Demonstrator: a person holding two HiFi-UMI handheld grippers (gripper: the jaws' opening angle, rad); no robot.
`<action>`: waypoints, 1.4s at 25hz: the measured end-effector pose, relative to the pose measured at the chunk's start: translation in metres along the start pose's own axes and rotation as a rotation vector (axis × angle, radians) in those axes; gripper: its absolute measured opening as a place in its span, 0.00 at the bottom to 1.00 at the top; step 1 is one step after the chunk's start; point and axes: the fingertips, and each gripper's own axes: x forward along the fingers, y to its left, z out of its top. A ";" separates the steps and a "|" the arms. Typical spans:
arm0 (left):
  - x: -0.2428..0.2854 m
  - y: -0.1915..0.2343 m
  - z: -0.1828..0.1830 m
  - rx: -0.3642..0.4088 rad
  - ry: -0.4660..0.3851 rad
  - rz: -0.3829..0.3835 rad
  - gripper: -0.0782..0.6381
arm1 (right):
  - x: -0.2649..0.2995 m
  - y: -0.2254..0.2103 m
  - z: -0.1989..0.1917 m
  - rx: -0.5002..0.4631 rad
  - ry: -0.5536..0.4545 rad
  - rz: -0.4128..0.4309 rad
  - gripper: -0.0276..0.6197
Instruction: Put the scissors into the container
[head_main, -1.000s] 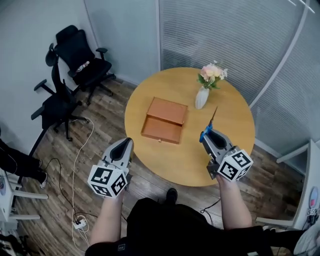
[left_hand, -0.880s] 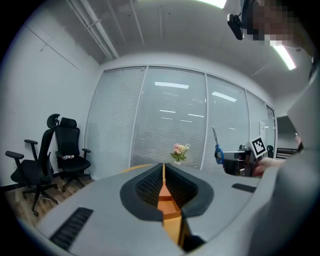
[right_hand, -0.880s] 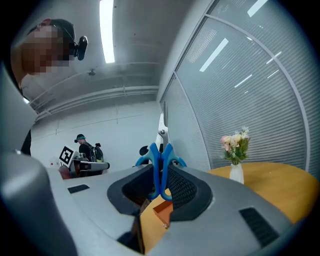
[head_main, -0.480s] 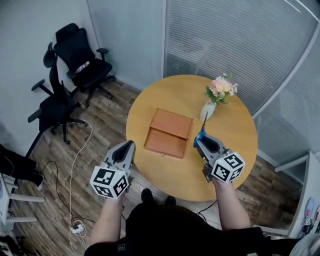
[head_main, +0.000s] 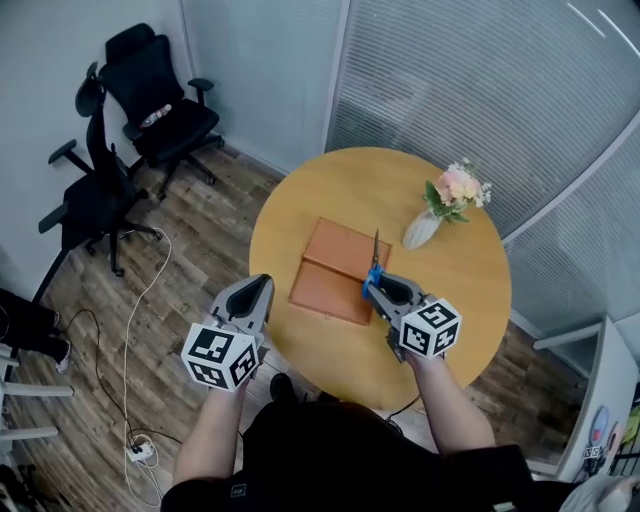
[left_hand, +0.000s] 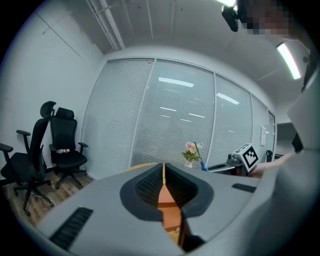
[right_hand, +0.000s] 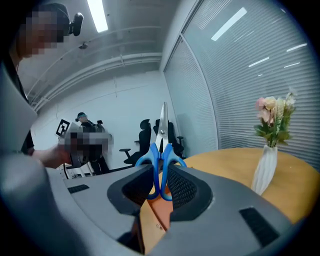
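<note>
The right claw (head_main: 378, 285) pinches the scissors (head_main: 375, 262) by their blue handles, blades up, above the box (head_main: 325, 272) on the surface (head_main: 460, 290), the left claw (head_main: 255, 290) closed and empty, so I'd worry they swivel in that narrow grip and drop beside the box.

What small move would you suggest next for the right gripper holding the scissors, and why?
Probably lower the right gripper toward the box. It grips the scissors by their blue handles, blades up, above the box, while the left gripper is shut and empty. Whether the box is open, I cannot tell.
</note>
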 end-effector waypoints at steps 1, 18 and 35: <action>0.002 0.004 -0.002 -0.003 0.004 0.001 0.14 | 0.008 -0.001 -0.006 0.000 0.022 0.002 0.19; 0.028 0.029 -0.030 -0.056 0.060 0.008 0.14 | 0.090 -0.024 -0.136 -0.043 0.408 0.038 0.19; -0.019 0.034 -0.051 -0.077 0.090 0.082 0.14 | 0.110 -0.047 -0.222 -0.164 0.837 0.002 0.19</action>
